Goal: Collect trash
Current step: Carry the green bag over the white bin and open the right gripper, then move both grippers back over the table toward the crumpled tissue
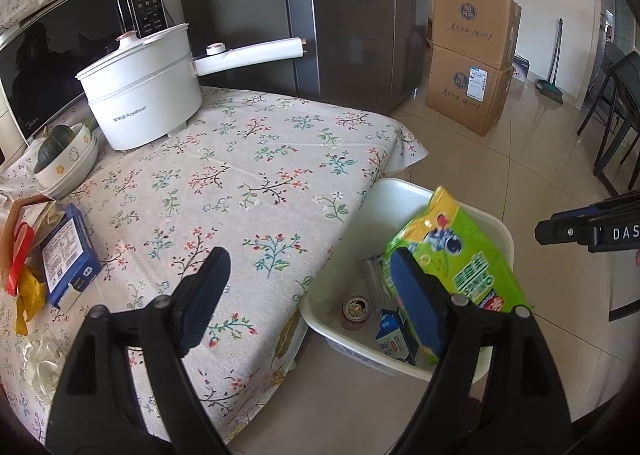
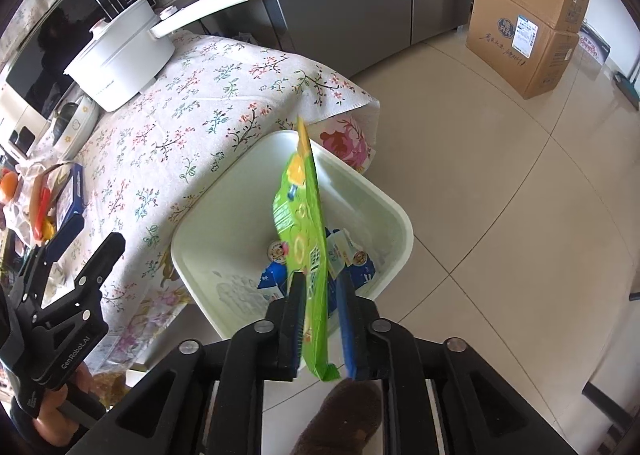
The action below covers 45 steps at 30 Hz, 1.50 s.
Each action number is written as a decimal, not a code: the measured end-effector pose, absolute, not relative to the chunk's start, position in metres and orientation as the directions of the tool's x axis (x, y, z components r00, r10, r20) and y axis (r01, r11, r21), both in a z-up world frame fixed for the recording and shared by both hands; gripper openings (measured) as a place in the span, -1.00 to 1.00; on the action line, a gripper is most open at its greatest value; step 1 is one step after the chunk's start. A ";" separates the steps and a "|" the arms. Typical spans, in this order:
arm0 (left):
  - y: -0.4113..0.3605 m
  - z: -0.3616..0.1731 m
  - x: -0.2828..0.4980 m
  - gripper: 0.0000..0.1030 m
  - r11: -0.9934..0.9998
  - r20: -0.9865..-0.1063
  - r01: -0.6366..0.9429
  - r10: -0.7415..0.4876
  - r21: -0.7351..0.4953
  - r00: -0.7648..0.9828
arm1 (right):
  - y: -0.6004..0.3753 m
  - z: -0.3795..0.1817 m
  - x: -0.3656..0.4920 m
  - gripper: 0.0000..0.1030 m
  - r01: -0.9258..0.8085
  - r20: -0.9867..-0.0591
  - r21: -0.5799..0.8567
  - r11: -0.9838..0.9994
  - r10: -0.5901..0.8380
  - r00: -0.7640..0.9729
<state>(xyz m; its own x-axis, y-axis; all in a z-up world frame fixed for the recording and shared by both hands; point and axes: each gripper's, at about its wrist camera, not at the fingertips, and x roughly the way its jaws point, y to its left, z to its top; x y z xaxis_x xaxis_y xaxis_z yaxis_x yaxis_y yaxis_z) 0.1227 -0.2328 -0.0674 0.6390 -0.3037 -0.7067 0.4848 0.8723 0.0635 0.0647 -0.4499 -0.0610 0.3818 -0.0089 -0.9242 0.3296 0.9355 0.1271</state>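
Note:
A white plastic bin (image 1: 412, 191) (image 2: 400, 215) stands on the floor beside the table. It holds a drink can (image 1: 356, 313), milk cartons (image 1: 394, 339) (image 2: 272, 279) and a clear wrapper. A green snack bag (image 1: 460, 255) (image 2: 304, 223) hangs upright over the bin between the fingers of my right gripper (image 2: 322, 319). The jaws stand slightly apart, with a gap on the bag's right side. My left gripper (image 1: 308, 303) is open and empty over the table's near corner, beside the bin. More trash lies at the table's left: a blue box (image 1: 66, 255), red and yellow wrappers (image 1: 20, 267), crumpled clear plastic (image 1: 40, 363).
A floral cloth covers the table (image 1: 260, 175). On it stand a white electric pot (image 1: 140, 91), stacked bowls with a green squash (image 1: 64, 159) and a microwave (image 1: 60, 43). A grey fridge (image 1: 352, 15) and cardboard boxes (image 1: 468, 55) are behind. A dark chair (image 1: 616, 103) is at right.

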 end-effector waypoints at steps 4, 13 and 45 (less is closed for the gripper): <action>-0.219 -0.066 0.126 0.64 0.884 -0.712 0.462 -0.282 0.068 0.643 | -0.447 -0.056 0.068 0.09 0.331 -0.913 0.115 0.937 -0.032 0.408; -0.178 -0.061 0.138 0.70 0.915 -0.717 0.394 -0.221 0.082 0.662 | -0.431 -0.045 0.079 0.30 0.304 -0.894 0.062 0.951 -0.082 0.441; -0.013 -0.047 0.166 0.70 0.989 -0.708 0.115 -0.016 0.093 0.706 | -0.282 -0.034 0.172 0.51 0.087 -0.836 0.079 0.993 0.018 0.548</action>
<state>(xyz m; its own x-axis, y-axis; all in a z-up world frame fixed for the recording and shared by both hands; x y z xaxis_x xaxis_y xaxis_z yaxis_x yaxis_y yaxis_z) 0.1657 -0.0126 -0.0470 0.7062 -0.0161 -0.7079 0.1155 0.9890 0.0928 0.1724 -0.2817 -0.0344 0.5480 0.0183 -0.8363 0.0869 0.9931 0.0786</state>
